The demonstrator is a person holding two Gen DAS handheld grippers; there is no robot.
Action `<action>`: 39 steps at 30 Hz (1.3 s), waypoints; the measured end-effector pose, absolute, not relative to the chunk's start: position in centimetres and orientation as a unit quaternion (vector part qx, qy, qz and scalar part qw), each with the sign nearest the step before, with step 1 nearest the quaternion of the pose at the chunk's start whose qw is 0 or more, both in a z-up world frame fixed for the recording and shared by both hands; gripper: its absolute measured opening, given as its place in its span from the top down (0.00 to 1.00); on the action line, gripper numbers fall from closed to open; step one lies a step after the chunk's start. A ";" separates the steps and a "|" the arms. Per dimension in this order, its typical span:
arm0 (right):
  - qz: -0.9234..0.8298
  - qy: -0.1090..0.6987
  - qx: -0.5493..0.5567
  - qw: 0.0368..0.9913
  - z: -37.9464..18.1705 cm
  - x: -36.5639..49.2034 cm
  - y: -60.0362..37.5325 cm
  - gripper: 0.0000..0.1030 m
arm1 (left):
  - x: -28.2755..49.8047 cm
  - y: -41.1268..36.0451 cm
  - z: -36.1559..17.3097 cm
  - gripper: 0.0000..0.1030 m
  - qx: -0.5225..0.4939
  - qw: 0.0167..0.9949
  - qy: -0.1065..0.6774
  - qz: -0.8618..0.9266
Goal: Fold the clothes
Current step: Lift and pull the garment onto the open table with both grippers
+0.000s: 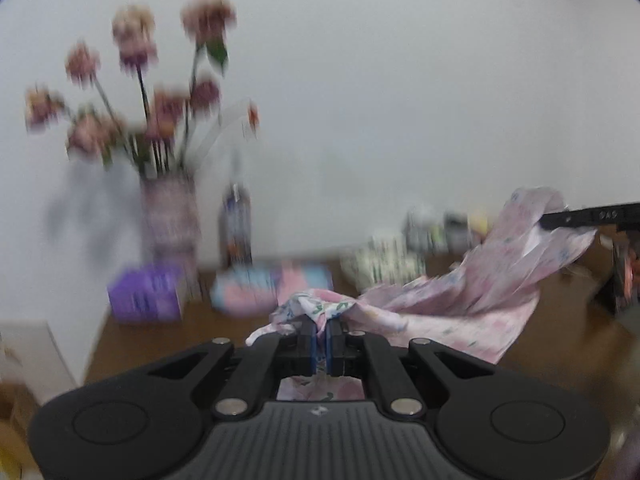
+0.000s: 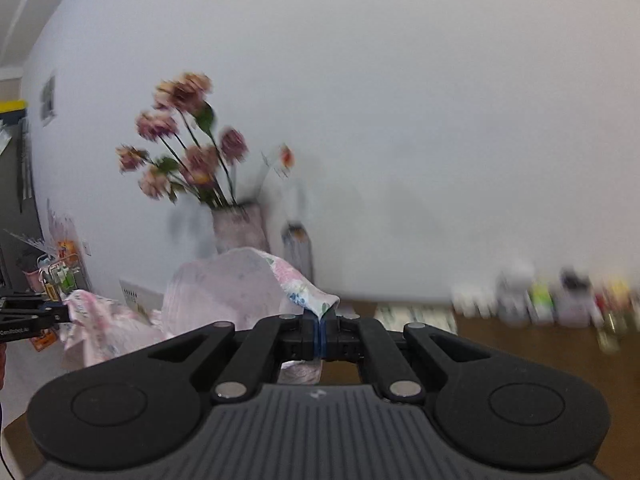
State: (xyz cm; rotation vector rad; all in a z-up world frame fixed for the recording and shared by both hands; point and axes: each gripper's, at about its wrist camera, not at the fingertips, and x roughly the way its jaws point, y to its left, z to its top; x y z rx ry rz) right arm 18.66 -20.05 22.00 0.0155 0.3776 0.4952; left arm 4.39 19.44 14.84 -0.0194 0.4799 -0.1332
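A pink floral garment (image 1: 460,296) hangs stretched in the air above the brown table (image 1: 152,340). My left gripper (image 1: 321,326) is shut on one bunched corner of it, and cloth sticks out above the pads. The right gripper (image 1: 544,222) shows at the right edge of the left wrist view, pinching the other raised end. In the right wrist view my right gripper (image 2: 320,316) is shut on a cloth edge, and the garment (image 2: 224,288) drapes away to the left toward the left gripper (image 2: 64,312). Both views are blurred by motion.
A vase of pink flowers (image 1: 170,216), a dark bottle (image 1: 236,224), a purple box (image 1: 146,296) and a pink-blue pack (image 1: 260,288) stand at the table's back by the white wall. Small bottles and jars (image 2: 560,296) line the back right. A cluttered rack (image 2: 52,272) stands far left.
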 end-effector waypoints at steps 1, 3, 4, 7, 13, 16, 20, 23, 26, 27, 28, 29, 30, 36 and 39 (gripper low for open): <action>0.237 0.207 0.015 0.949 21.0 18.1 -21.4 0.99 | 4.5 19.2 13.5 0.97 -0.011 0.963 0.261 -0.068; 0.212 0.255 0.029 0.943 18.2 18.1 -23.9 0.99 | 5.4 18.7 10.4 0.97 -0.014 0.948 0.310 -0.068; 0.196 0.276 0.038 0.940 16.6 18.3 -25.2 0.99 | 5.9 18.4 9.0 0.97 -0.016 0.941 0.330 -0.068; 0.147 0.334 0.064 0.929 11.6 19.4 -28.4 0.99 | 6.8 17.8 5.7 0.97 -0.026 0.925 0.372 -0.072; 0.088 0.401 0.100 0.906 5.0 21.0 -32.4 0.98 | 5.9 17.3 4.1 0.86 -0.047 0.913 0.392 -0.102; 0.087 0.398 0.114 0.906 5.0 21.4 -32.4 0.85 | 4.6 17.6 5.0 0.65 -0.054 0.911 0.390 -0.121; 0.096 0.329 0.078 0.936 9.3 20.4 -31.9 0.52 | 3.8 18.1 6.6 0.34 -0.062 0.914 0.381 -0.130; 0.166 0.289 0.061 0.941 13.0 19.0 -30.2 0.37 | 3.8 18.1 7.6 0.23 -0.067 0.918 0.363 -0.146; 0.251 0.275 -0.001 0.928 15.3 18.3 -25.4 0.17 | 4.7 17.6 7.8 0.19 -0.058 0.919 0.362 -0.142; 0.280 0.276 -0.027 0.919 15.7 18.2 -23.5 0.15 | 5.4 17.4 7.5 0.18 -0.054 0.919 0.367 -0.137; 0.301 0.284 -0.047 0.909 15.8 18.4 -21.4 0.14 | 6.2 17.3 7.1 0.18 -0.053 0.916 0.375 -0.133; 0.314 0.293 -0.066 0.901 15.7 18.8 -19.6 0.13 | 6.9 17.3 6.5 0.18 -0.053 0.912 0.386 -0.128; 0.319 0.304 -0.088 0.893 15.2 19.2 -17.7 0.12 | 7.7 17.4 5.9 0.18 -0.053 0.908 0.397 -0.123; 0.273 0.393 -0.164 0.862 10.2 25.2 -11.6 0.12 | 10.4 17.4 3.2 0.18 -0.058 0.891 0.436 -0.112; 0.242 0.427 -0.160 0.856 7.9 27.6 -11.8 0.22 | 10.4 17.3 2.9 0.18 -0.053 0.890 0.437 -0.117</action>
